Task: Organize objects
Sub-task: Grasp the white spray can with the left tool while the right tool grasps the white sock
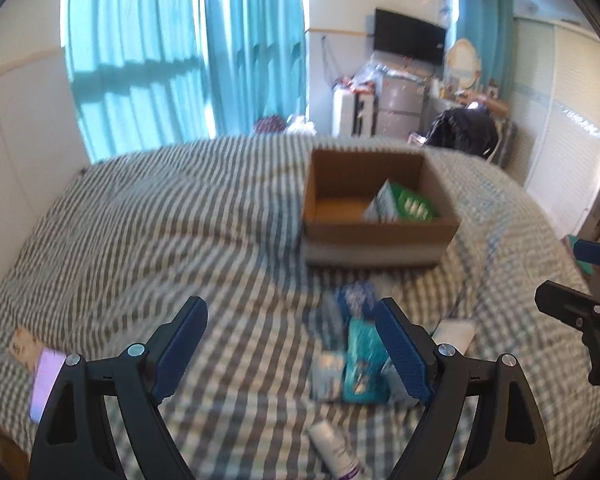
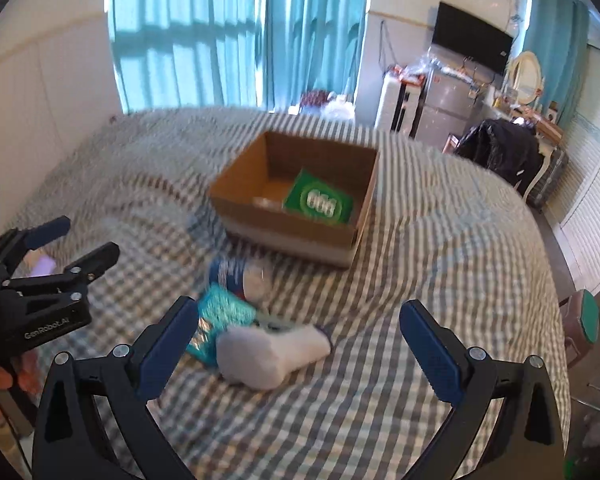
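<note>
An open cardboard box (image 1: 380,236) (image 2: 284,232) stands on the striped bed and holds a green packet (image 1: 412,202) (image 2: 320,200). In front of it lies a small pile: a teal packet (image 1: 362,364) (image 2: 220,320), a blue-and-white item (image 1: 356,296) (image 2: 236,272) and a white tube (image 1: 336,450) (image 2: 272,350). My left gripper (image 1: 290,346) is open and empty, just left of the pile. My right gripper (image 2: 298,346) is open and empty, above the white tube. The left gripper also shows in the right wrist view (image 2: 68,240).
A lilac item (image 1: 46,380) lies near the bed's left edge. Teal curtains (image 1: 188,52) hang behind the bed. A fridge (image 2: 444,104), a TV and a chair with dark clothes (image 2: 500,152) stand beyond. A green stool (image 2: 584,320) is at the right.
</note>
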Available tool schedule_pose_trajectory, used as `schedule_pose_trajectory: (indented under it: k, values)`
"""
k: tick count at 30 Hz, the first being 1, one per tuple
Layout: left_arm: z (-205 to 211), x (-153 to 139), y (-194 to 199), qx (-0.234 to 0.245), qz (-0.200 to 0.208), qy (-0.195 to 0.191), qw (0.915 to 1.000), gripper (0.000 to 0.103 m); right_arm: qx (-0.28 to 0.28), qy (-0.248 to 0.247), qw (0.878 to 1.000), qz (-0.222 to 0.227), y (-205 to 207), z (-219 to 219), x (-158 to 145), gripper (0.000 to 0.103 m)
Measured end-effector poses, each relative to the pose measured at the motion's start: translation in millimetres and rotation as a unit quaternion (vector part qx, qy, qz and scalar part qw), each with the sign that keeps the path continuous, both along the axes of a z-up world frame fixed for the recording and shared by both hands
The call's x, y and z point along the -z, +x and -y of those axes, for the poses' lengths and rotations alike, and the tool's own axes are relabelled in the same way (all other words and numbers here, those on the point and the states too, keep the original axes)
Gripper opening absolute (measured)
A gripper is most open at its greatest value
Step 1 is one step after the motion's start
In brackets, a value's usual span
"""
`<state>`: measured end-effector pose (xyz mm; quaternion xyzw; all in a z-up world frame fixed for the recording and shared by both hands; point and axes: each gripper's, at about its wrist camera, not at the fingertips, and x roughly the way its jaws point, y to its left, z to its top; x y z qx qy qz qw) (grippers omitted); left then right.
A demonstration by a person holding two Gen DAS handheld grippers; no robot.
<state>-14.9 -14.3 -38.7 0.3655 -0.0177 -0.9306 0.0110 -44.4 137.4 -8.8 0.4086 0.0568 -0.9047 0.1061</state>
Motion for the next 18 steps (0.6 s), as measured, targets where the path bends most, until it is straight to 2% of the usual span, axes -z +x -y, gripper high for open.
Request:
schedule_pose_trajectory:
  k: [3, 7, 10, 13, 14, 15, 18]
  values:
    - [-4.6, 34.2, 6.1, -0.003, 0.035, -0.015, 0.9993, 0.088, -0.003, -0.003, 1.000, 0.028, -5.6, -2.2, 27.0, 0.101]
    - [-15.9, 72.4, 15.0, 0.011, 0.079, -0.025, 0.9965, 0.088, -0.004, -0.010, 0.999, 0.047, -9.1, -5.6, 46.8, 0.101]
    - [-29.7, 94.9, 23.5, 0.034, 0.108, -0.030, 0.9932, 0.080, -0.006, -0.007, 0.999, 0.050, -8.3, -4.2, 54.3, 0.101]
    - [-44.1, 115.1, 29.6, 0.067, 0.133, -0.041, 0.9880, 0.061, -0.008, -0.007, 0.998, 0.058, -8.5, -4.0, 60.3, 0.101]
    - [-48.1, 122.1, 30.8, 0.073, 0.141, -0.051, 0.9860, 0.052, -0.008, -0.007, 0.998, 0.062, -8.4, -4.2, 62.8, 0.101]
    - [-50.7, 128.6, 32.1, 0.079, 0.146, -0.059, 0.9844, 0.035, -0.007, -0.006, 0.998, 0.064, -8.4, -4.5, 65.0, 0.101]
    - [-55.8, 131.8, 38.5, 0.107, 0.152, -0.043, 0.9816, 0.022, -0.005, -0.007, 0.997, 0.073, -7.2, -6.6, 71.7, 0.101]
